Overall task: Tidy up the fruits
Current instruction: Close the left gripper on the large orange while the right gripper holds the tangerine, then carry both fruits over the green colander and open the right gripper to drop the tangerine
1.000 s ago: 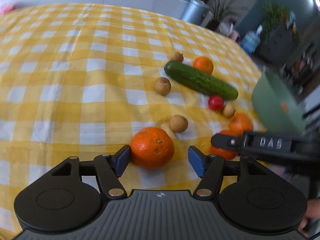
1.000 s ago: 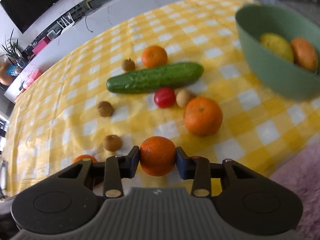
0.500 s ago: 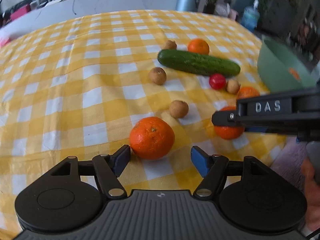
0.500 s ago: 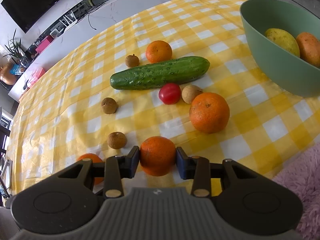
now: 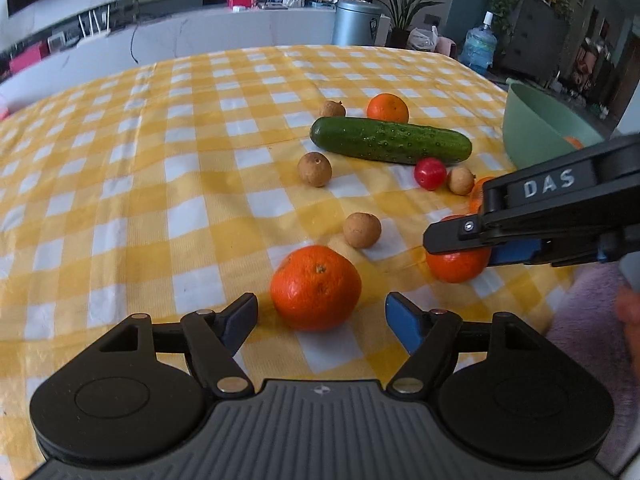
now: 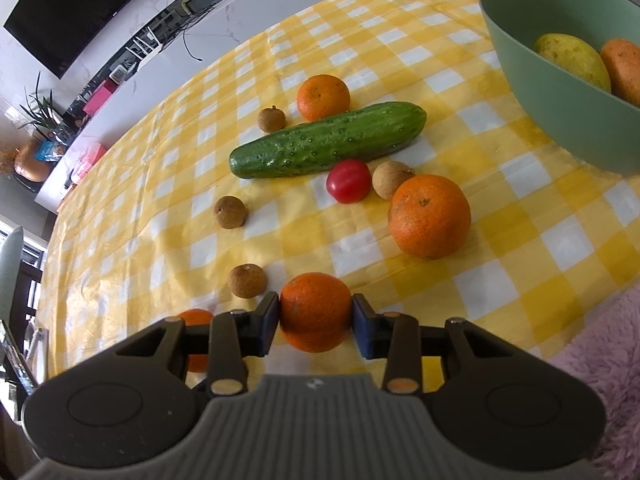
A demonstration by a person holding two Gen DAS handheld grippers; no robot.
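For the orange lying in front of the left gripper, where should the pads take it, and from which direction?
Grip the orange across its widest middle, one pad on each side, coming from the near side, angled down. It is round, sits free on the tablecloth with its stem dimple up, and nothing touches it. The left gripper is opening, its pads not yet touching the fruit, and looks wide enough to advance around it.

Left hand-held gripper (image 5: 321, 317) opening, orange (image 5: 315, 287) between jaws, untouched.
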